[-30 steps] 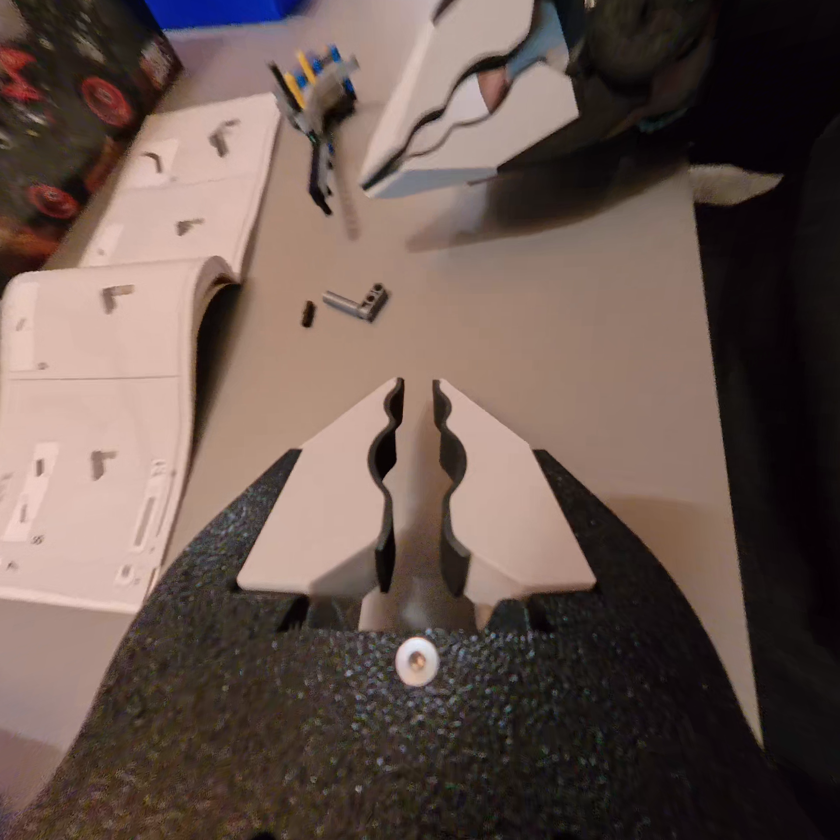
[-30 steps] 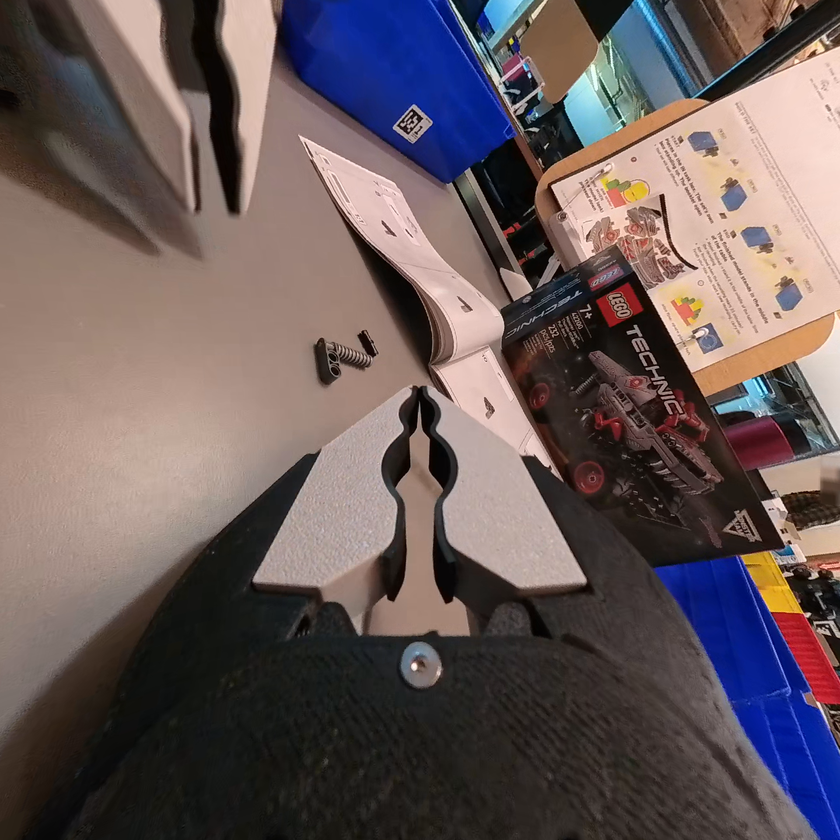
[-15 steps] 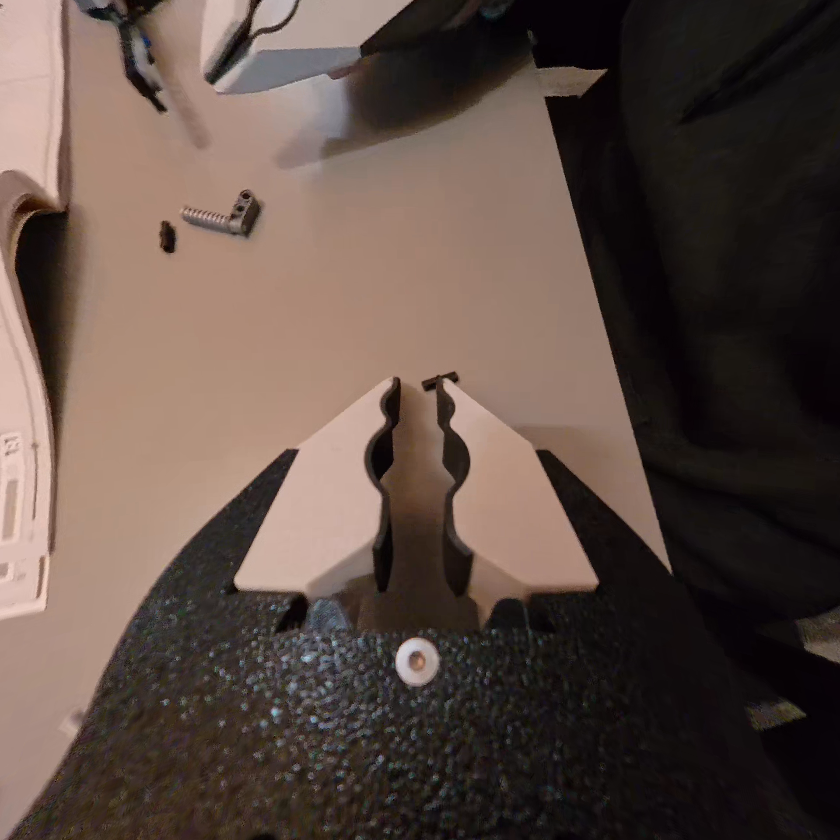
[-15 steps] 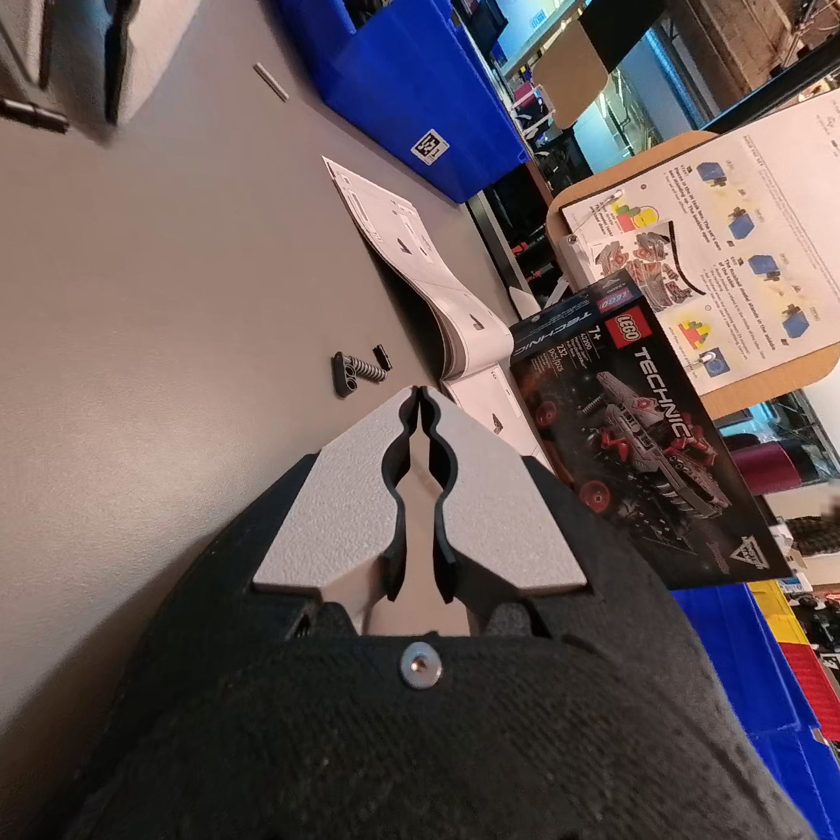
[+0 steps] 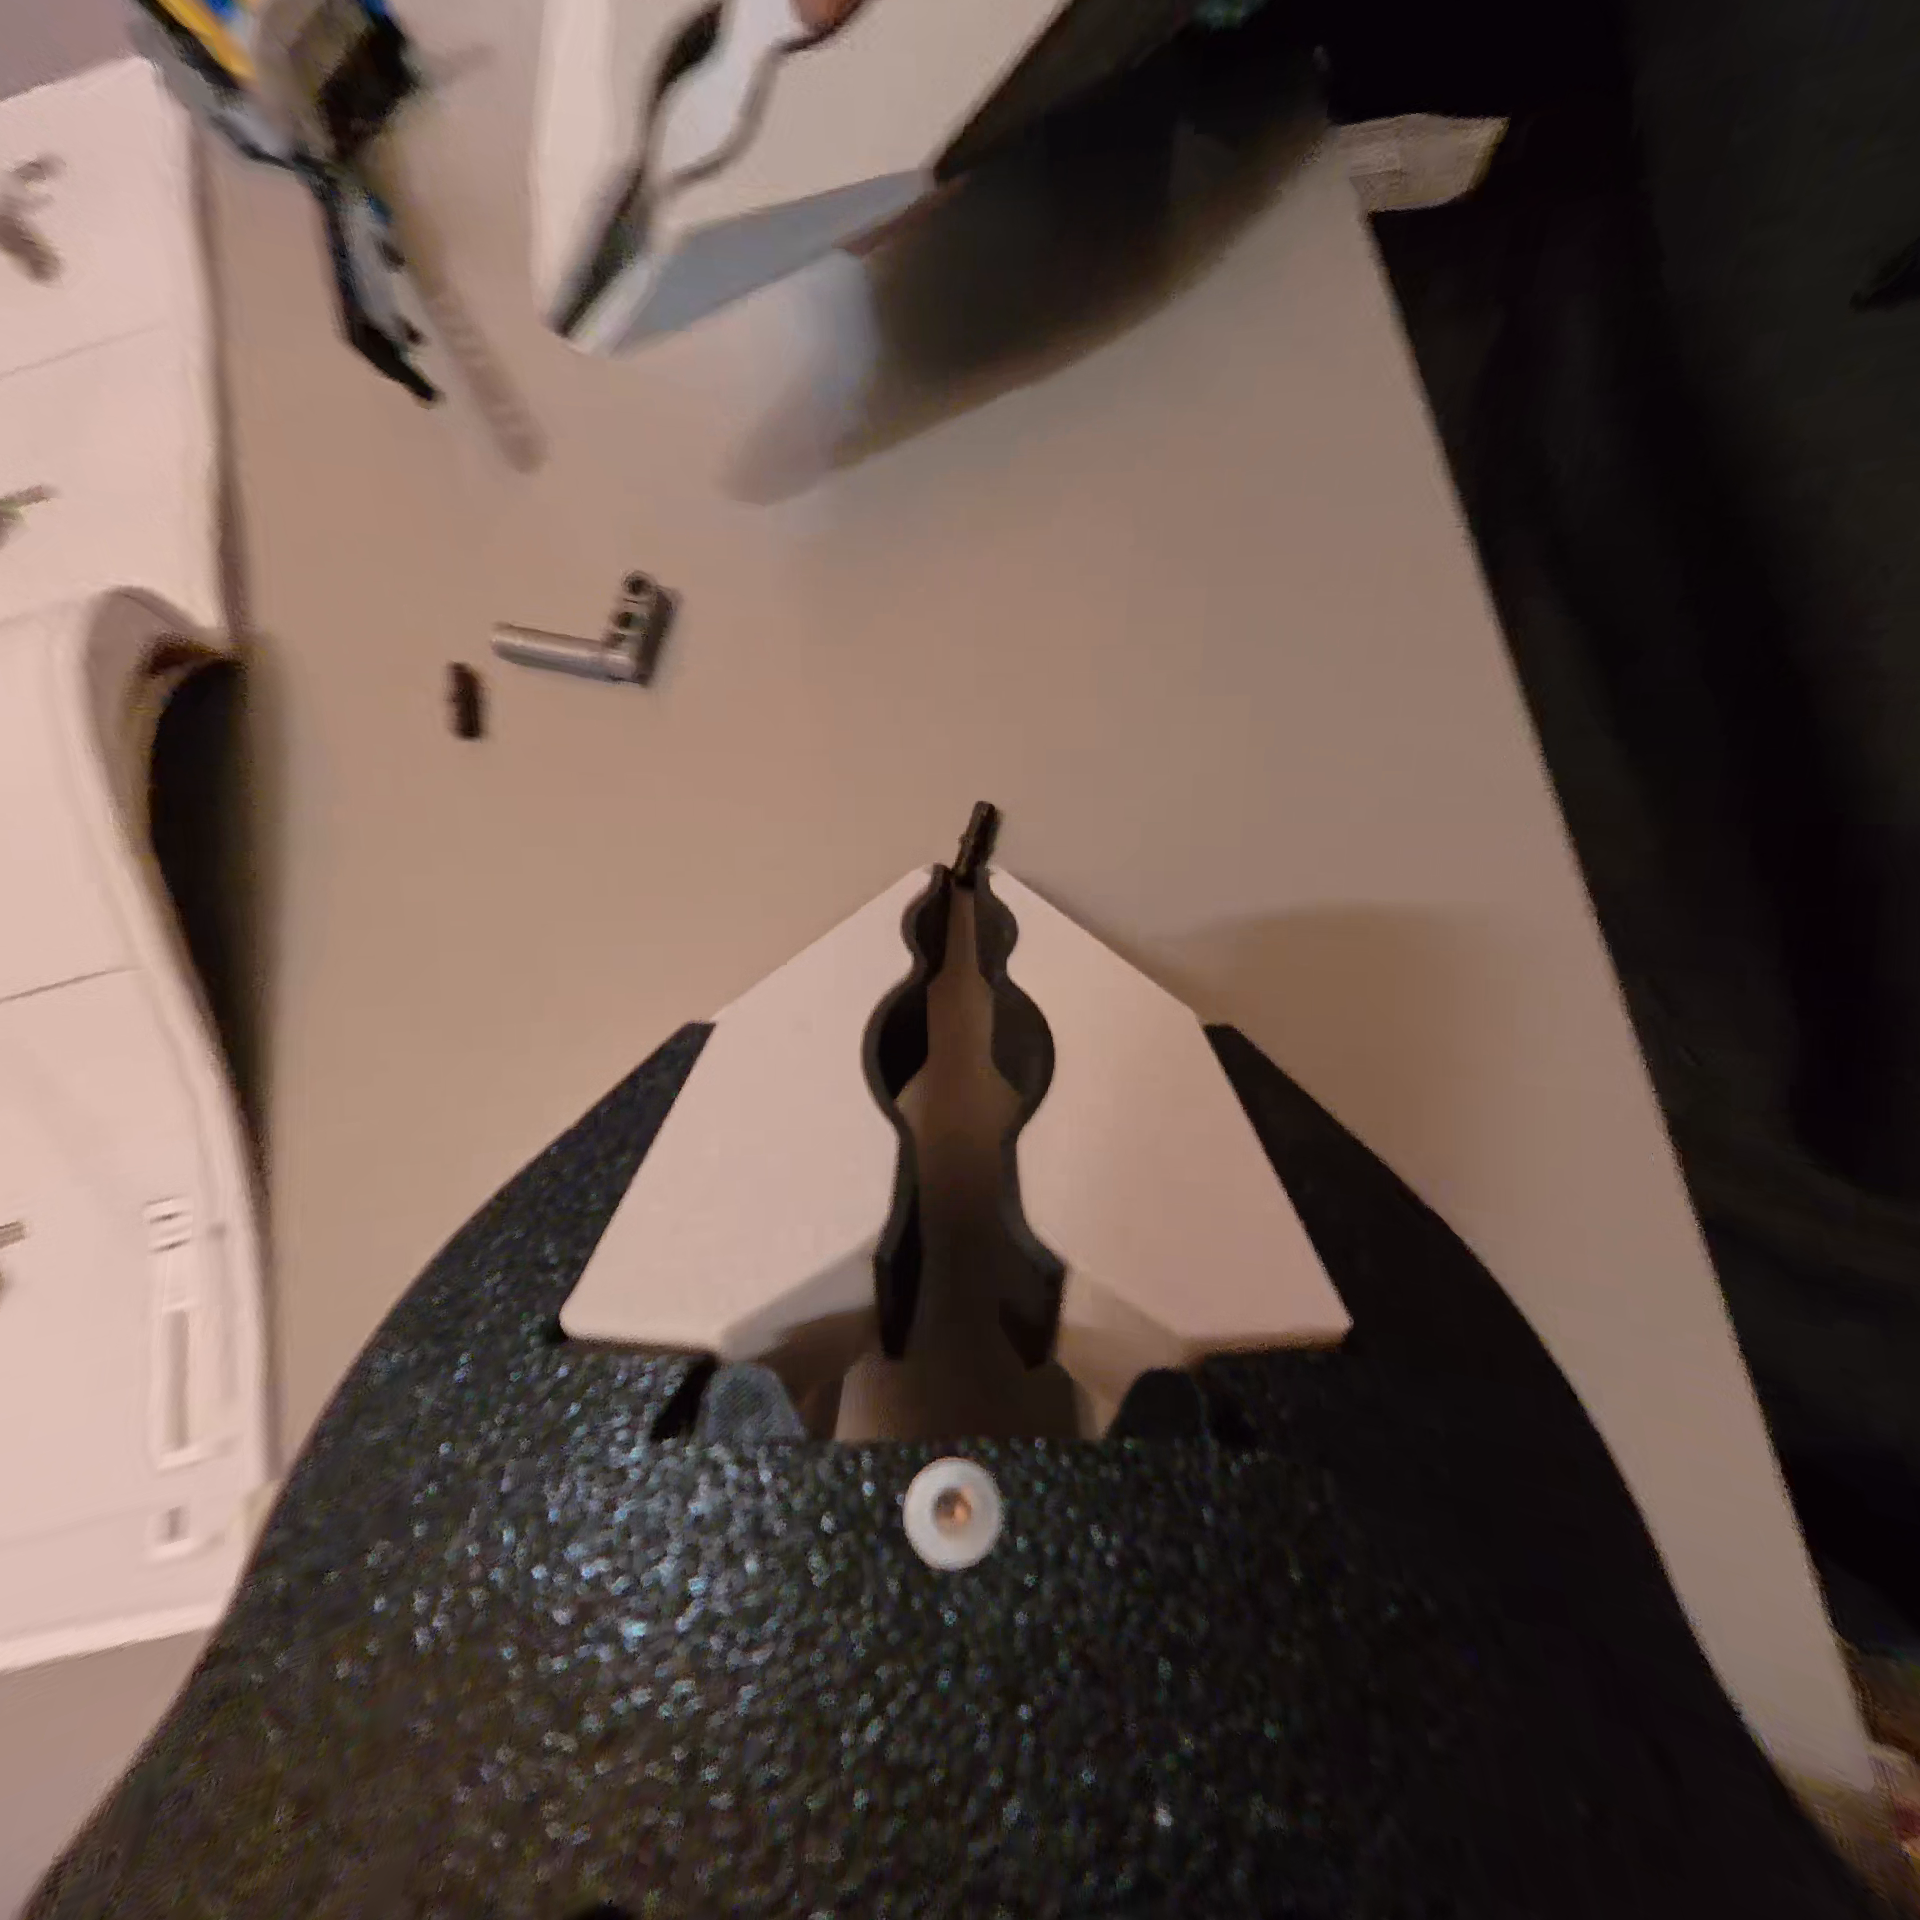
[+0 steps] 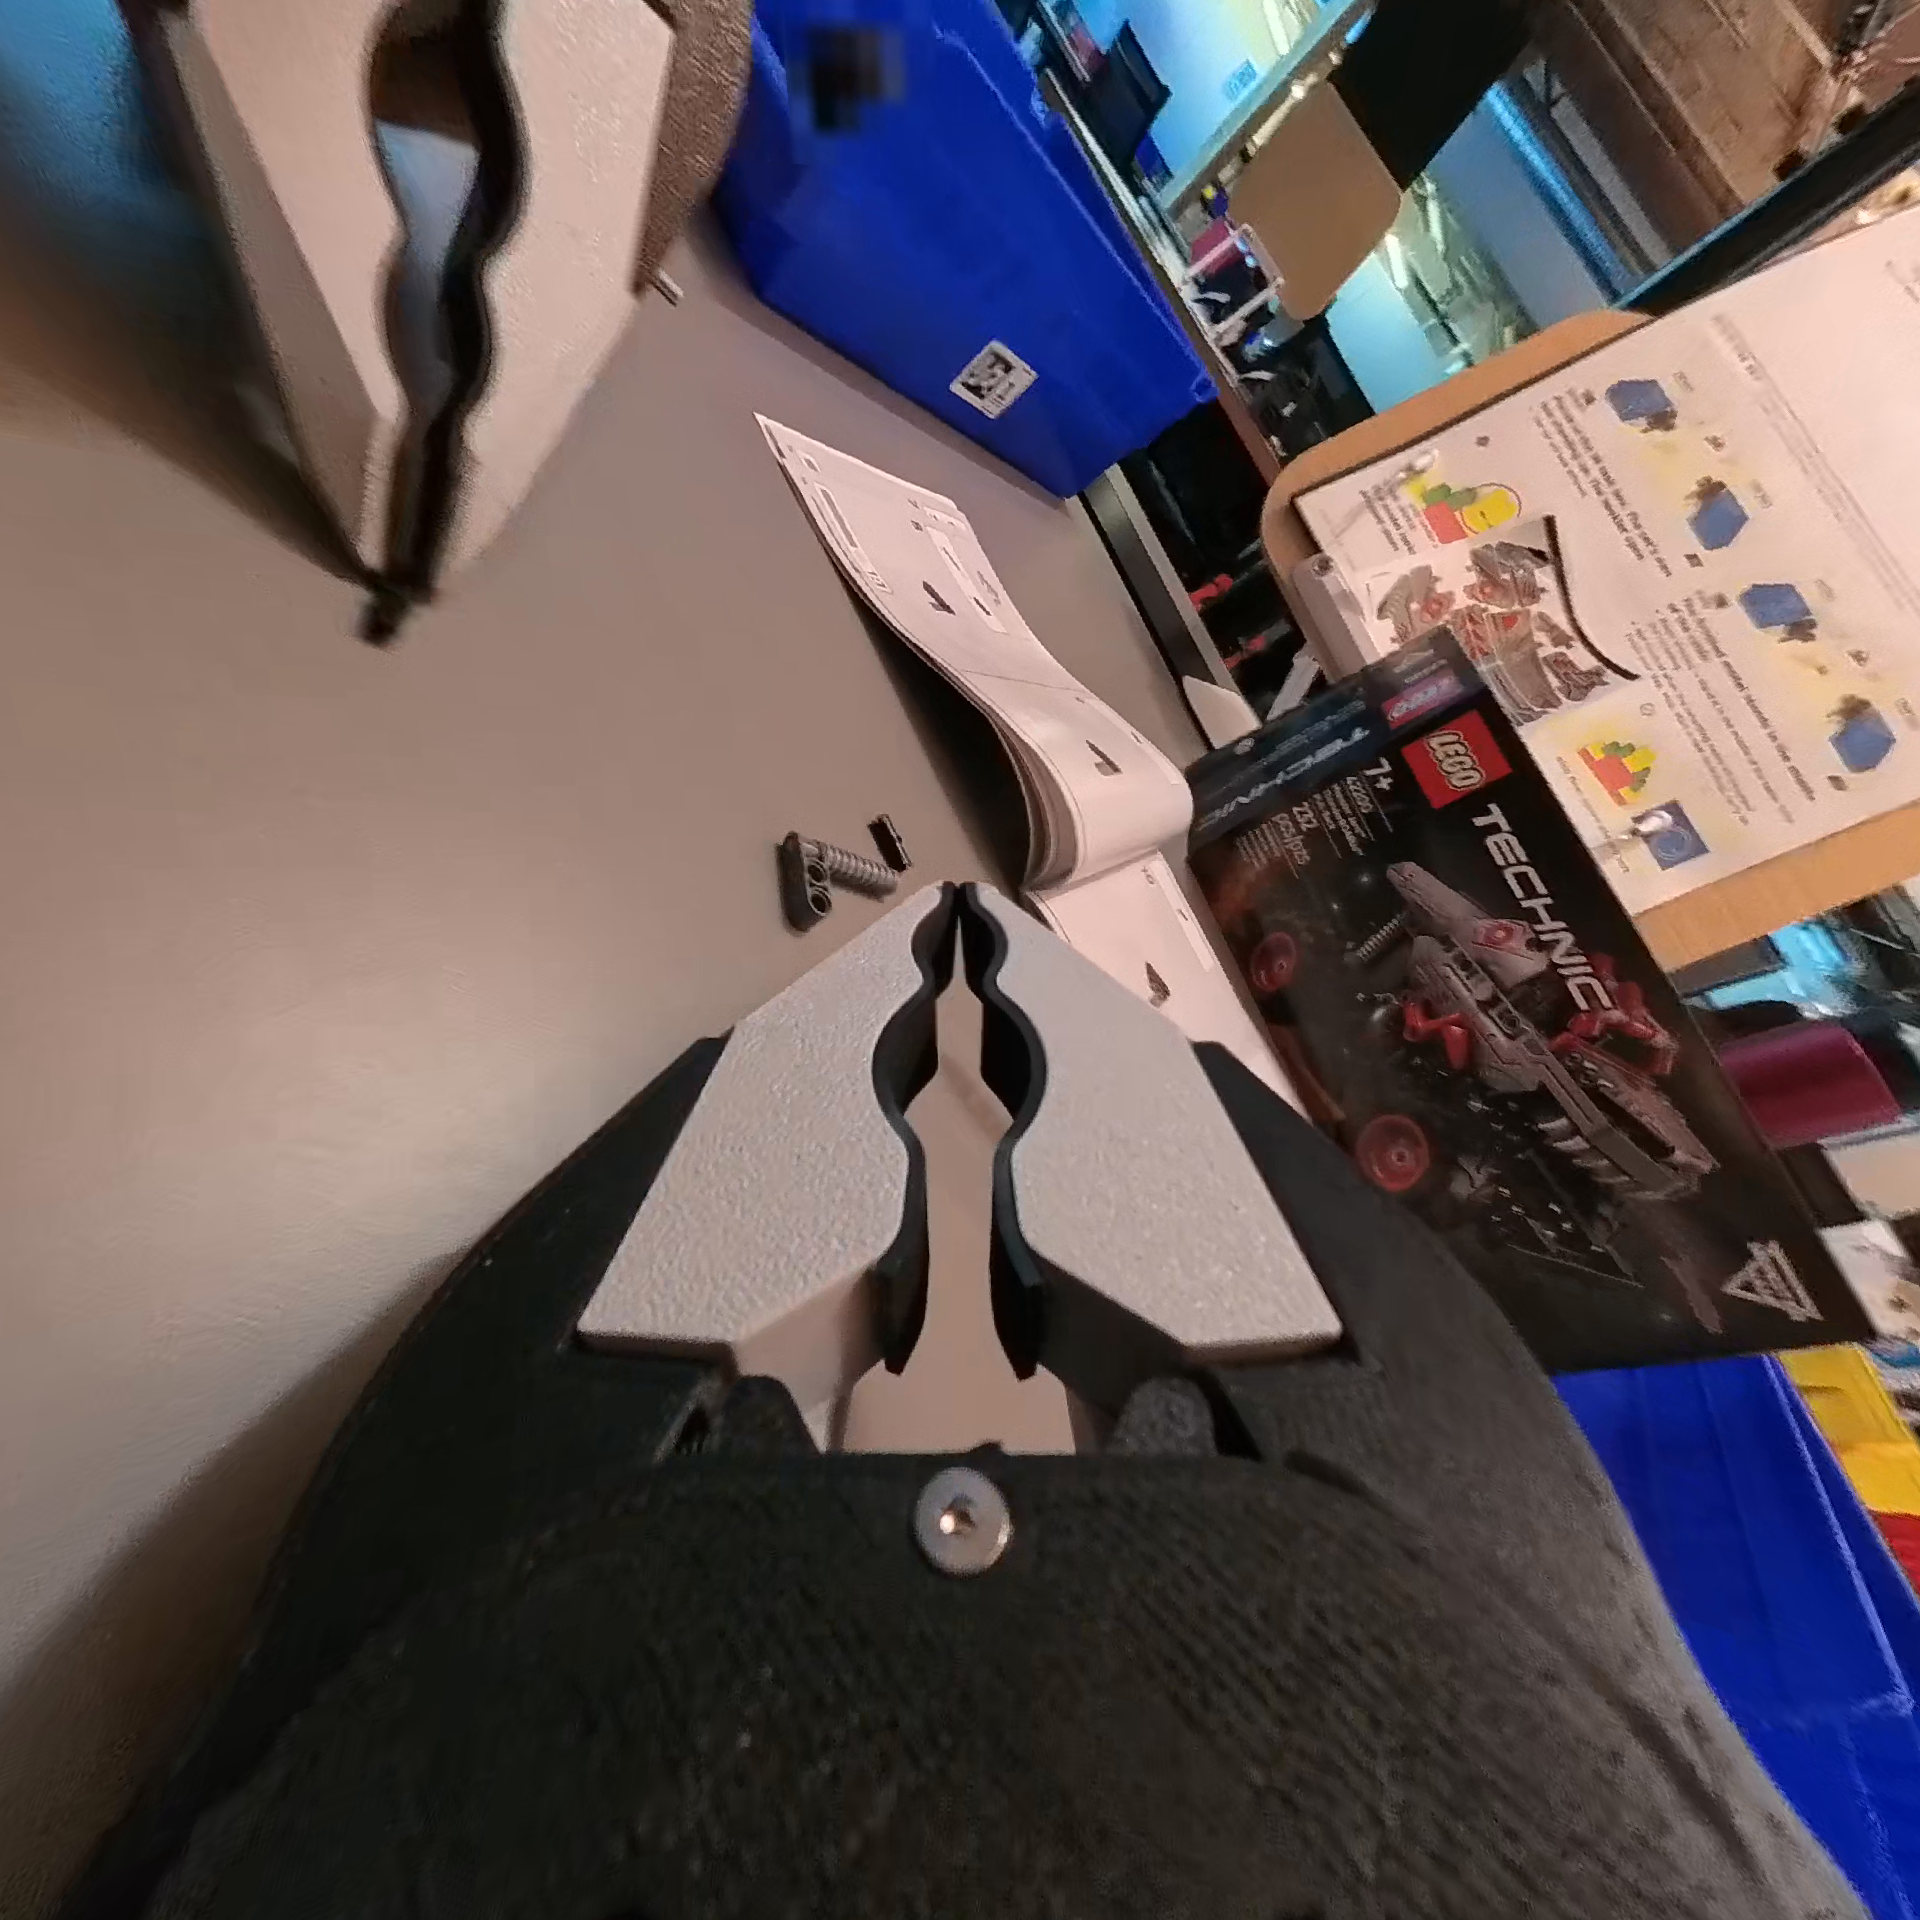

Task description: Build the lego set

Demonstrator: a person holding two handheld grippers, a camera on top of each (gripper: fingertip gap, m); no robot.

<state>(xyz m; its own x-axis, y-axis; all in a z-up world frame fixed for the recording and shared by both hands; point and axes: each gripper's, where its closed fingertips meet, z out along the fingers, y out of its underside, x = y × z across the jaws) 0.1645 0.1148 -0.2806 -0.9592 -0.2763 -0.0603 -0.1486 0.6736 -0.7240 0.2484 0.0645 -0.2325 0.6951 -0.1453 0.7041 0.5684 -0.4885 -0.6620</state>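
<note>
Left tongs point(image 5: 966, 871) pinching a black pin point(image 5: 977, 831), long axis pointing ahead toward the grey connector point(image 5: 592, 644) mid-surface; right tongs point(image 6: 956, 894) clenched empty, nearer.

The partly built model point(image 5: 312, 135) at the far left of the left wrist view is blurred and cut off by the top edge, so its parts cannot be told apart. The black pin point(image 5: 975, 837) pinched at the tips of the left gripper point(image 5: 964, 883) is mostly hidden between the fingers, only its far end being seen. In the right wrist view the blue bin point(image 6: 935, 239) at the far side is cut by the top edge, and the instruction booklet point(image 6: 997, 665) is partly hidden behind the right gripper point(image 6: 956, 902).
</note>
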